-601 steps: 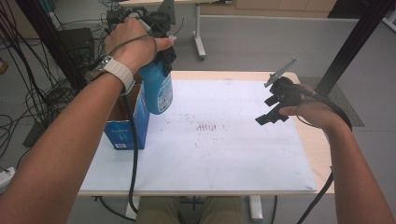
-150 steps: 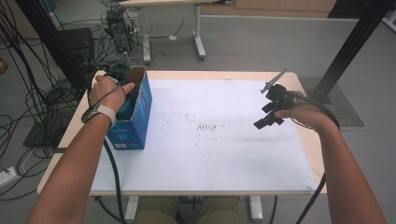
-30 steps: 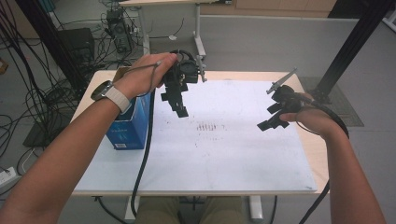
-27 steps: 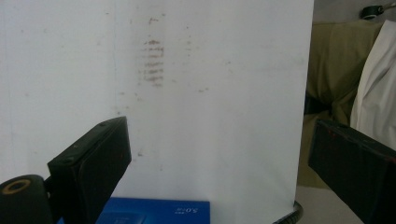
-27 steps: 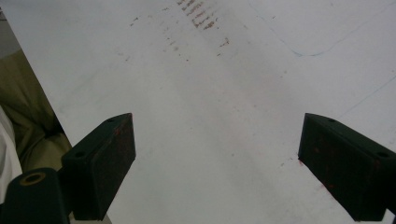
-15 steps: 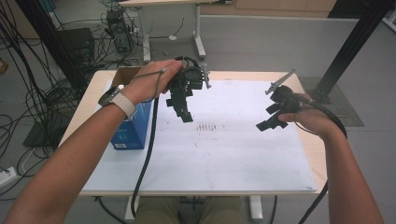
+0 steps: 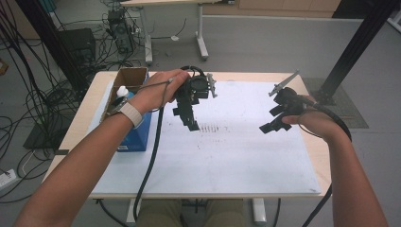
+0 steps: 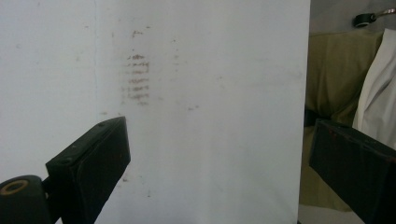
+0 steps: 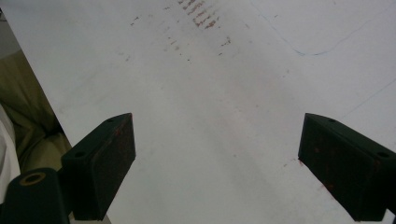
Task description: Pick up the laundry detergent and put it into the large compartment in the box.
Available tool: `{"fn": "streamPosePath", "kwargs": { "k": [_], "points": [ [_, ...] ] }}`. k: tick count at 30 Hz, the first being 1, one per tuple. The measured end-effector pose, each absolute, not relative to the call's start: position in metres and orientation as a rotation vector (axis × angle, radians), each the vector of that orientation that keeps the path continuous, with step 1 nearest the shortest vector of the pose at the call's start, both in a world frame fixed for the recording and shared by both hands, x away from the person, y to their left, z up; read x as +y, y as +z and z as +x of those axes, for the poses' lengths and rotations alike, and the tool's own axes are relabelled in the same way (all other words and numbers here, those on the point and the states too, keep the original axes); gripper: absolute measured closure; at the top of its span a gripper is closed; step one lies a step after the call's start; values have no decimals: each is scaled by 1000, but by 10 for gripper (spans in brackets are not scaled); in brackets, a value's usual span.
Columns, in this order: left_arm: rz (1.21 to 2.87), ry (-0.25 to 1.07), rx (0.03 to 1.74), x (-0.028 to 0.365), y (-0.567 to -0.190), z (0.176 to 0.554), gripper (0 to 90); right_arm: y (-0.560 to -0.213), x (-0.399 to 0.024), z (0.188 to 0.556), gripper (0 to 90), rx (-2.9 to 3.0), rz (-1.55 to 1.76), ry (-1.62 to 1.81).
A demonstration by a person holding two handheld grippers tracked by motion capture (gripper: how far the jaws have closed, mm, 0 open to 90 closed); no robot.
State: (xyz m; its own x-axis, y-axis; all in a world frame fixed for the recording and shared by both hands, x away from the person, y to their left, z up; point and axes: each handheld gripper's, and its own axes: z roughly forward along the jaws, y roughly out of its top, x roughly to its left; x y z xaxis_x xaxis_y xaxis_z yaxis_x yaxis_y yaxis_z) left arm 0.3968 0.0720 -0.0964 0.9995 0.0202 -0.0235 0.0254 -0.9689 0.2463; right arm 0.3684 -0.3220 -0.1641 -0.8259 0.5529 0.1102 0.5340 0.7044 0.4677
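The left gripper (image 7: 189,118) has come away from the cardboard box (image 7: 135,78), jaws wide and empty, leaving the bottle (image 7: 124,92) inside; the right gripper (image 7: 274,124) hovers open right of it.

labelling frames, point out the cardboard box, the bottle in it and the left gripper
cardboard box (image 7: 135,75), high view, far inner wall
bottle (image 7: 122,91), high view, white cap
left gripper (image 7: 190,124), high view, between its open jaw tips

Left gripper (image 7: 188,118) has left the box (image 7: 134,101), empty; bottle (image 7: 124,92) inside.
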Motion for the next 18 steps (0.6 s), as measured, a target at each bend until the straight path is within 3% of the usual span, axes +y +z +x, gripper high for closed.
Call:
{"fn": "streamPosePath", "kwargs": {
  "k": [18],
  "points": [
    [2889,-38,32,65,-104,396,59,-168,-328,365,111,2860,927,775]
  ]
}}
